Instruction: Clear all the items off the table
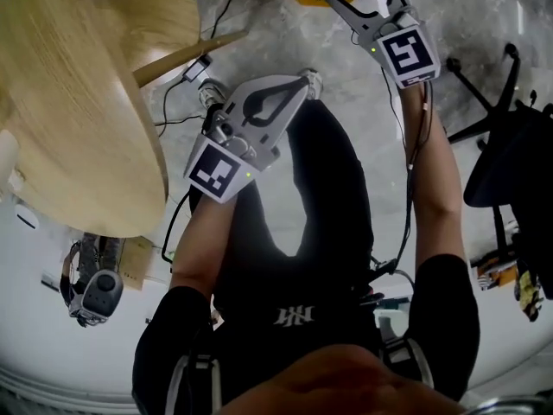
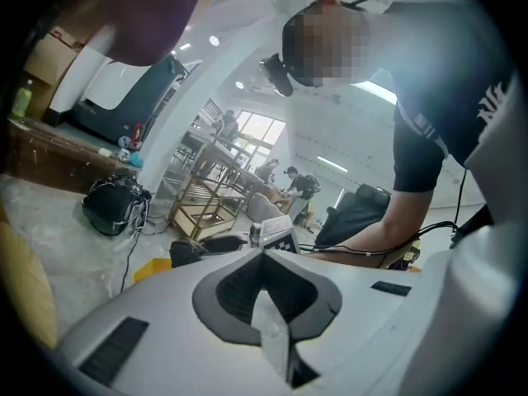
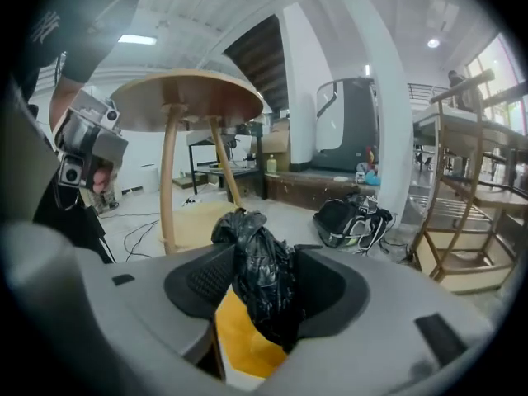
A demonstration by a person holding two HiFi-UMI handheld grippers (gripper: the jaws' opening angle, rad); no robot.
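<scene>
Grey mottled floor [image 1: 259, 11] of a workshop hall. A person is seen from above in the head view with one tool in each hand, both held beside the counter.

1. Round light-wood counter [image 1: 78, 128]. It lies left of the left tool in the head view and is partly cut off by the frame edge. The right gripper view shows it from underneath, above and beyond that tool's jaws, so its top is hidden there.
2. Right tool [image 3: 264, 250]. The jaws are partway closed, pinching a crumpled black plastic bag [image 3: 264, 295]. The bag bulges above the pads and hangs below them, clear of the counter. In the head view this tool's tips run to the top edge, and the bag can barely be made out there.
3. Yellow flat-sided object [image 3: 239, 341]. It sits directly under the right tool and is glimpsed only through the gap between the jaws. Its kind cannot be told.
4. Left tool [image 2: 264, 252]. The jaws are pressed together at the tips. A pale sliver shows in the slot nearer the camera, too unclear to name. Nothing recognisable is gripped.
5. Black office chair [image 1: 510, 162]. It stands right of the right tool and is cut off by the frame edge.
6. Small grey device [image 1: 95, 292]. It lies behind the left tool, near the counter's rim, and is too small to identify.
</scene>
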